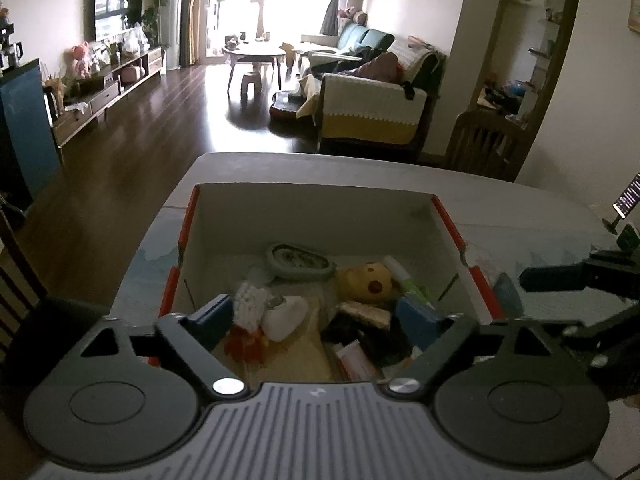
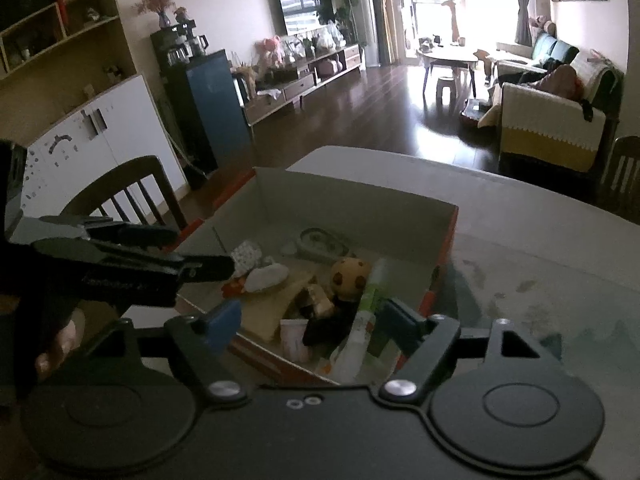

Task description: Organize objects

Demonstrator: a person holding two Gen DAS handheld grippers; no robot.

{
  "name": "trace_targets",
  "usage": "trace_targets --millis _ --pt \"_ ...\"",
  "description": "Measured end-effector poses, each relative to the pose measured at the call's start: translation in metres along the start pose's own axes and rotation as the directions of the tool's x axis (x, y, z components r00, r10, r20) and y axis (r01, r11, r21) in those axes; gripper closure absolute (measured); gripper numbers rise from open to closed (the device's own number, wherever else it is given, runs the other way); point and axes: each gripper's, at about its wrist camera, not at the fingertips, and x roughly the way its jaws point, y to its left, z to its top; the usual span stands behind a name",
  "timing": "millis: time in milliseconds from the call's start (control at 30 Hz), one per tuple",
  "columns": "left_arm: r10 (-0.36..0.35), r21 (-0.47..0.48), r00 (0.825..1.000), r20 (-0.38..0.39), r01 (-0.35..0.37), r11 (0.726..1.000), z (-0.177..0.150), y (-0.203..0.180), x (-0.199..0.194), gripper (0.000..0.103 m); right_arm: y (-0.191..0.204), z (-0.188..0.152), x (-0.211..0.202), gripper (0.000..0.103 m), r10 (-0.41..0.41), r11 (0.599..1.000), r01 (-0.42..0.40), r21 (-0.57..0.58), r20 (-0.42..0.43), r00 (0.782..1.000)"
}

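Both grippers are hanging over the near end of the cardboard box (image 1: 312, 204), and neither holds anything. The left gripper (image 1: 320, 320) is spread wide and empty, and the right gripper (image 2: 308, 320) is the same. The box sits on the table (image 1: 520, 208) toward its left edge. In it, just ahead of the fingers: a yellow plush (image 1: 370, 278), a green dish (image 1: 300, 262) near the far wall, and a white tube (image 2: 356, 344).
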Motion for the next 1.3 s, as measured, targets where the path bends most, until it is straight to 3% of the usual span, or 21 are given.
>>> trace_targets --millis 200,600,1067,1300 --pt "-0.022 -0.004 0.999 0.027 0.022 1.0 -0.009 -0.008 -0.017 0.0 -0.001 -0.006 -0.016 0.021 -0.006 1.0 0.006 0.0 0.03 1.0" --pt "-0.006 0.025 0.995 0.098 0.004 1.0 -0.026 -0.027 -0.049 0.0 -0.004 -0.023 -0.048 0.019 0.002 1.0 -0.002 0.007 0.08 0.997" --pt "-0.018 0.0 0.996 0.087 0.018 1.0 -0.044 -0.039 -0.063 0.0 -0.007 -0.047 -0.064 0.019 -0.016 1.0 0.015 0.021 0.089 0.996" --pt "0.01 -0.007 0.997 0.071 -0.009 1.0 -0.047 -0.038 -0.059 0.0 -0.015 -0.058 -0.066 0.019 -0.04 0.998 0.035 0.059 0.083 0.996"
